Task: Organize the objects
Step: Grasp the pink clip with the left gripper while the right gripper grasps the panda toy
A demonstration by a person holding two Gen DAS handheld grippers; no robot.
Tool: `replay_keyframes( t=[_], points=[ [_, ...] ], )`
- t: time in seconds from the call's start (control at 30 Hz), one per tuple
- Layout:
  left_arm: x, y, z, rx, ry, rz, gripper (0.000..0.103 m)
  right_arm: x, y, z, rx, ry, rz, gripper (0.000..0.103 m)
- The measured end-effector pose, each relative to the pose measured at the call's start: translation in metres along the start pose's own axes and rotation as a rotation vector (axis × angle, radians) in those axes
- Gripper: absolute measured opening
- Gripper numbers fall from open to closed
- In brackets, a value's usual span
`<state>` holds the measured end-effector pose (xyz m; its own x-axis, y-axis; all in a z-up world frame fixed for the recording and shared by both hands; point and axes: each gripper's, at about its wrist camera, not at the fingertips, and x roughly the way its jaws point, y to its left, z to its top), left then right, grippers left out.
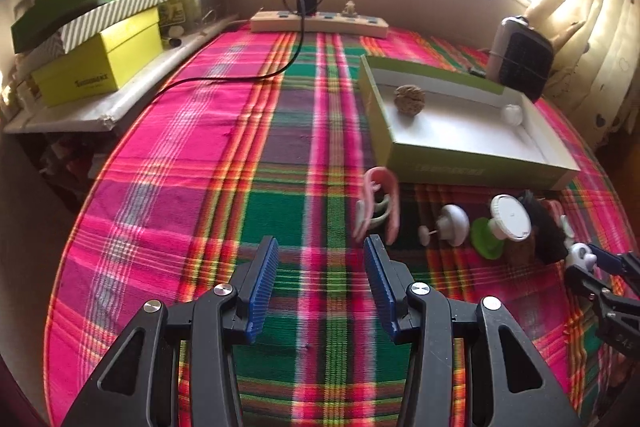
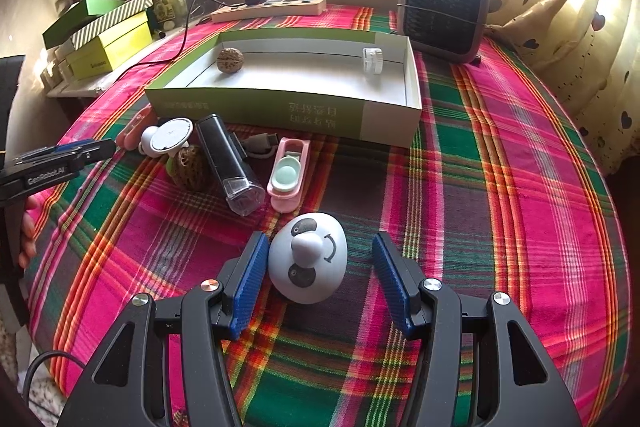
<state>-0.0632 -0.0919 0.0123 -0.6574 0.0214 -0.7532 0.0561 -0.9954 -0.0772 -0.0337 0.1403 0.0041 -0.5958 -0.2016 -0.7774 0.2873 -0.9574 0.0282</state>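
Observation:
A green open box [image 2: 256, 109] on the plaid cloth holds a walnut [image 2: 229, 59] and a small white roll [image 2: 372, 59]; the box also shows in the left wrist view [image 1: 472, 169]. My right gripper [image 2: 318, 251] is open around a white panda-face toy [image 2: 308, 263], jaws on either side, not closed on it. In front of the box lie a black cylinder [image 2: 228, 163], a pink holder [image 2: 289, 173], a second walnut [image 2: 190, 169] and a white round cap [image 2: 172, 137]. My left gripper [image 1: 324, 251] is open and empty, just left of a pink clip [image 1: 378, 203].
A power strip [image 1: 320, 21] with a black charger and cable lies at the back. A small fan heater [image 2: 442, 11] stands at the back right. Stacked boxes [image 1: 92, 67] sit on a side shelf at left. Curtains hang at right.

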Motion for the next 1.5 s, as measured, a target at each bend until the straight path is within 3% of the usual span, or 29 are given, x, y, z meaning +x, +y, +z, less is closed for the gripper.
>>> replay_keyframes(
  t=[0.17, 0.83, 1.27, 1.5],
  points=[
    [-0.003, -0.010, 0.006, 0.022, -0.020, -0.048, 0.043, 0.000, -0.001, 0.000, 0.002, 0.001, -0.005, 0.055],
    [0.032, -0.023, 0.023, 0.074, 0.023, 0.035, 0.043, 0.001, -0.005, 0.002, 0.001, 0.003, -0.020, 0.055],
    [0.034, -0.023, 0.025, 0.075, 0.022, 0.041, 0.043, 0.002, -0.004, 0.002, -0.005, 0.004, -0.024, 0.055],
    [0.033, -0.026, 0.025, 0.085, 0.019, 0.034, 0.028, 0.001, -0.004, 0.002, -0.007, 0.004, -0.024, 0.055]
  ],
)
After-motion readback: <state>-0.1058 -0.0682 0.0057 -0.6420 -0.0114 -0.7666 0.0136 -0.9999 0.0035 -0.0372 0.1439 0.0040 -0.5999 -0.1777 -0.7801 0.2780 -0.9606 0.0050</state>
